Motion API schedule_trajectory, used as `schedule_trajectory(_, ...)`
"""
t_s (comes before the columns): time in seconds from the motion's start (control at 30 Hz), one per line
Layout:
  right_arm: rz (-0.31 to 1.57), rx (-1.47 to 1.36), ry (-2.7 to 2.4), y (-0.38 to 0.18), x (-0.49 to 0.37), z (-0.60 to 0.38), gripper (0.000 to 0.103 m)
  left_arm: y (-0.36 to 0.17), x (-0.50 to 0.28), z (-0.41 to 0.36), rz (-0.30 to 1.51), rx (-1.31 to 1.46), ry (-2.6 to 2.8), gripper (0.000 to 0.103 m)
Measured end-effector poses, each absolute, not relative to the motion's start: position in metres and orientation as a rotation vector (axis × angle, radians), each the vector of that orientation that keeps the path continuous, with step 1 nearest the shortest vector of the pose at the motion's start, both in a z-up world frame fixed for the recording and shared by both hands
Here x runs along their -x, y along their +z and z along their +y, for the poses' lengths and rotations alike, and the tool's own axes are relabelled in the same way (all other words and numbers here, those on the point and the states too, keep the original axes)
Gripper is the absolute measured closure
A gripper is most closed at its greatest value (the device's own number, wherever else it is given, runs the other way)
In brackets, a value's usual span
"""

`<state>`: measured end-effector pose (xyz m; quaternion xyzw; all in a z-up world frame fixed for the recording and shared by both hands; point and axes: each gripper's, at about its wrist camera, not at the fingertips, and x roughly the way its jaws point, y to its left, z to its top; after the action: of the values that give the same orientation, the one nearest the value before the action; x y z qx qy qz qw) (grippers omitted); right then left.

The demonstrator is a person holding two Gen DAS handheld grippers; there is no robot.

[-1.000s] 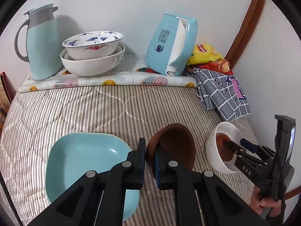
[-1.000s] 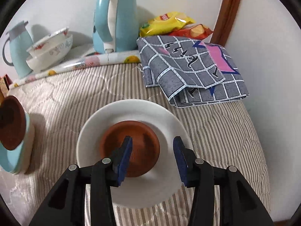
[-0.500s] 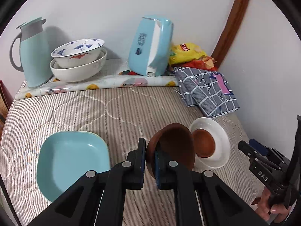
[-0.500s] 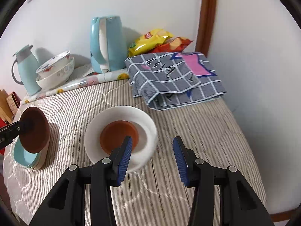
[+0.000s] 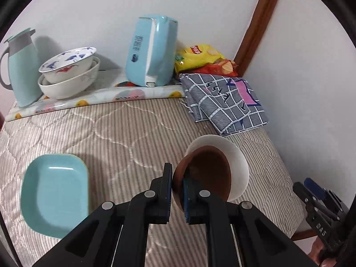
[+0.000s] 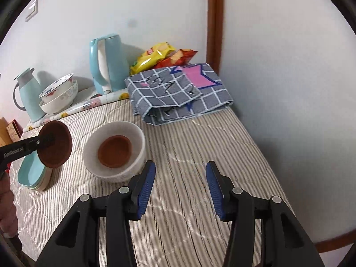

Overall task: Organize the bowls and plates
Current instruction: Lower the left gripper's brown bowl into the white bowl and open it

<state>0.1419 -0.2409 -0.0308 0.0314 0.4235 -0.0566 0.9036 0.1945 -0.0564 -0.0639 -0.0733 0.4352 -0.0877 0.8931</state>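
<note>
My left gripper (image 5: 177,191) is shut on the rim of a dark brown bowl (image 5: 207,173) and holds it in the air just left of a white bowl (image 6: 114,148). The held brown bowl (image 6: 55,144) hangs over the light blue plates. The white bowl (image 5: 238,162) sits on the striped table and holds a second brown bowl (image 6: 114,148). Stacked light blue square plates (image 5: 54,194) lie at the left. My right gripper (image 6: 180,187) is open and empty, near the table's front edge, right of the white bowl.
Along the back wall stand a light blue thermos (image 5: 21,66), two stacked patterned bowls (image 5: 69,75) and a light blue kettle (image 5: 151,51) on a rolled mat. Snack bags (image 5: 204,61) and a folded checked cloth (image 5: 224,102) lie at the back right.
My left gripper carried the brown bowl rightward until it overlaps the white bowl. My right gripper pulled back and right, away from the white bowl, still open.
</note>
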Motion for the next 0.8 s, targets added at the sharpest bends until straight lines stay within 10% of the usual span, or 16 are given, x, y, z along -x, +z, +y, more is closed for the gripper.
schedule_trajectory(0.8,0.946,-0.117,-0.139,-0.059,-0.135,-0.276,0.056,-0.120,-0.256,-0.111,1.028,0.157,-0.207,0.094)
